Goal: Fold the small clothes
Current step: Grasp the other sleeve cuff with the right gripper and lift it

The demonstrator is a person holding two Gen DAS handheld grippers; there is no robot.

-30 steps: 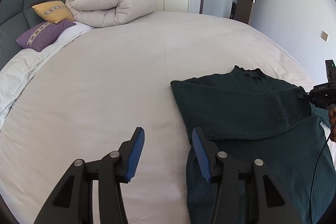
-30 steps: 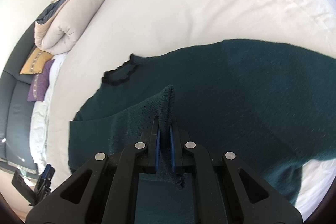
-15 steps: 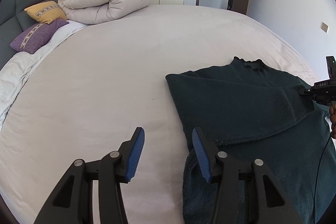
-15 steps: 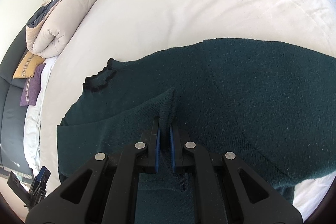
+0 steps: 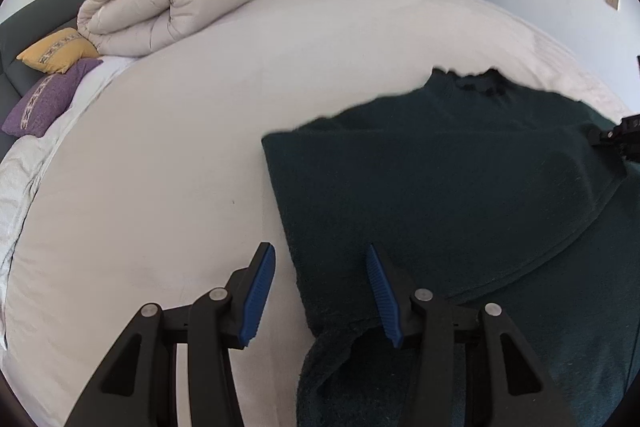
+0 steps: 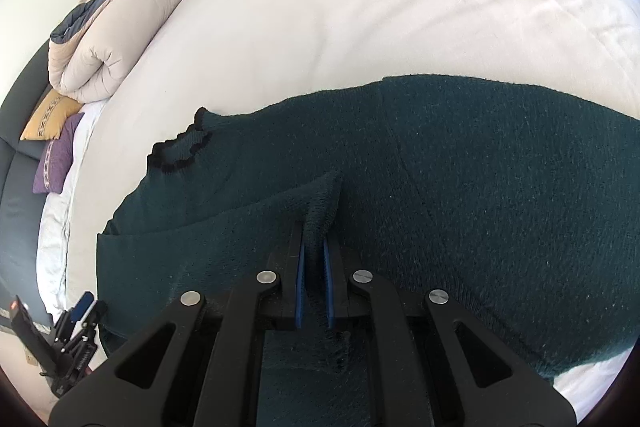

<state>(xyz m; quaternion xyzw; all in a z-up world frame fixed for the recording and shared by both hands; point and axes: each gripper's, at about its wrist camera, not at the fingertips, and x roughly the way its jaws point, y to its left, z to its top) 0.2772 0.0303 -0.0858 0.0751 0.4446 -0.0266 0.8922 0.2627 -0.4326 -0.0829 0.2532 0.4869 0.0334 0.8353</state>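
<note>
A dark green knit sweater lies flat on the white bed, its ruffled collar toward the far side. One sleeve is folded across the body. My right gripper is shut on the cuff of that sleeve and holds it over the sweater's middle; it also shows at the right edge of the left wrist view. My left gripper is open and empty, just above the sweater's folded left edge, one finger over the sheet and one over the cloth.
A rolled beige duvet lies at the head of the bed, with a yellow pillow and a purple pillow against a dark headboard. White wardrobes and an open door stand behind. Bare sheet spreads left of the sweater.
My right gripper has carried the sleeve cuff further across the sweater's body. My left gripper has moved forward and lower toward the sweater's left edge, still open.
</note>
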